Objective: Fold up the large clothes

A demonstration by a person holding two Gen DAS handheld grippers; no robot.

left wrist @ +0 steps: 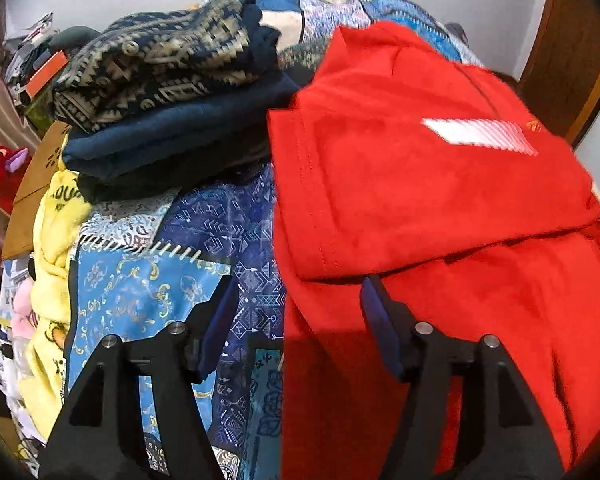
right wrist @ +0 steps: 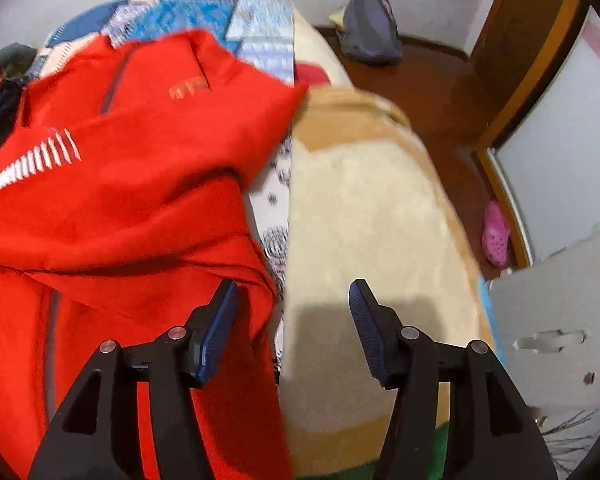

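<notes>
Blue patterned bedspread (left wrist: 228, 220) carries red shirt (left wrist: 420, 184), folded stack (left wrist: 172, 92).

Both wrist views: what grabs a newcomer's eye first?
The bright red shirt, partly folded, with a white striped patch, fills the right of the left wrist view. Left of it, a stack of folded dark clothes sits on the blue patterned bedspread. Both grippers, left and right, are open.

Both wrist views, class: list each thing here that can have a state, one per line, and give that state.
Red shirt: partly folded, top part doubled over the lower part, lying on the bed.
Left gripper: open, holding nothing, straddling the shirt's edge.
Right gripper: open, holding nothing.
Patterned dark garment: folded, stacked on the navy one.
Navy garment: folded.
Pink clog: lying on the floor.
</notes>
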